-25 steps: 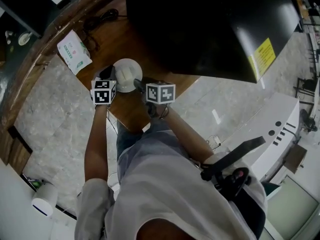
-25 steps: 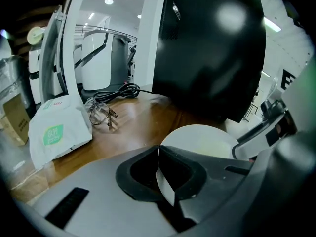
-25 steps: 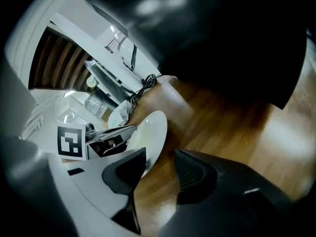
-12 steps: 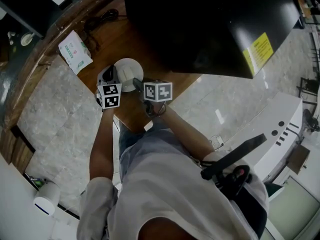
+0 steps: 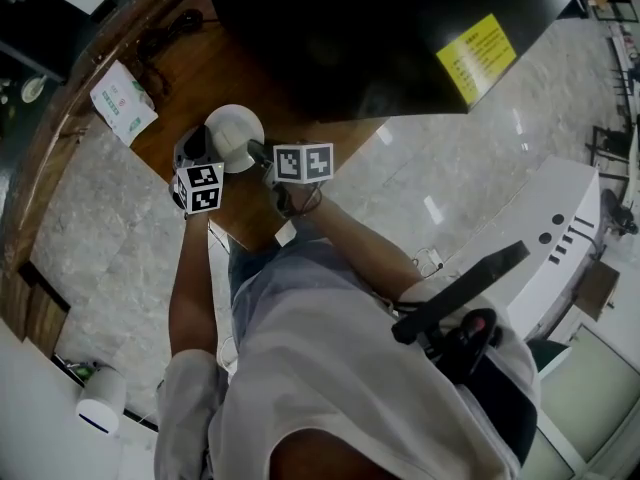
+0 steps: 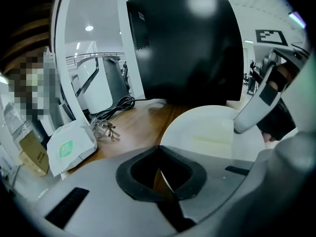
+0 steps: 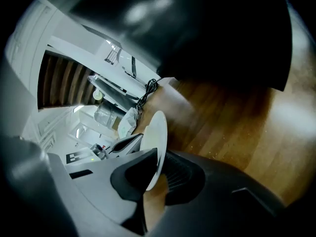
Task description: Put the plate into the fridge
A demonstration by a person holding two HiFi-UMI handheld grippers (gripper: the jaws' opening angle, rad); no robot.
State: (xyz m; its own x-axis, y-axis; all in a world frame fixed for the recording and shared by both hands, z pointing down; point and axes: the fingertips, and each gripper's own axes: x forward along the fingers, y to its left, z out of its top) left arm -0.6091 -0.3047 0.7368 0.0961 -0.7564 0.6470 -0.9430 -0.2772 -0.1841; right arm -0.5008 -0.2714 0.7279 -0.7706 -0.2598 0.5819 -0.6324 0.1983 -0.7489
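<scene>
1. Right tongs (image 7: pixel 159 158): the jaws have just been closing and now pinch the rim of the white plate (image 5: pixel 232 130), one pad on each face. The bite looks shallow, taking little more than the rim's edge.
2. Left tongs (image 6: pixel 158 149): tips drawn together with nothing between them, held low just beside the plate's left rim.
3. Plate: near the near edge of the wooden table (image 5: pixel 262 86), just in front of the big black cabinet (image 5: pixel 340 28), which I take for the fridge. I cannot tell whether the plate has left the wood yet.
4. Step in hand, as I judge it: securing the grip before the lift. The task is barely begun.
5. To do it well:
   - Seat the rim deeper between the pads before raising. A glazed rim held at one point will tend to pivot and droop on the far side.
   - Lift slowly and keep the plate level. If it sags, set it down and re-grip.
   - Keep the wrist roll as it is, so the pads stay flat on both faces.
6. Fridge door: no view shows an opening. The free left tongs would probably have to deal with the door, or steady the plate's far rim from below.
7. Clutter: a white packet (image 5: pixel 120 101) lies by the left edge and a dark cable (image 5: pixel 180 23) toward the far left corner. Both are well apart from the plate and should not hinder it.
</scene>
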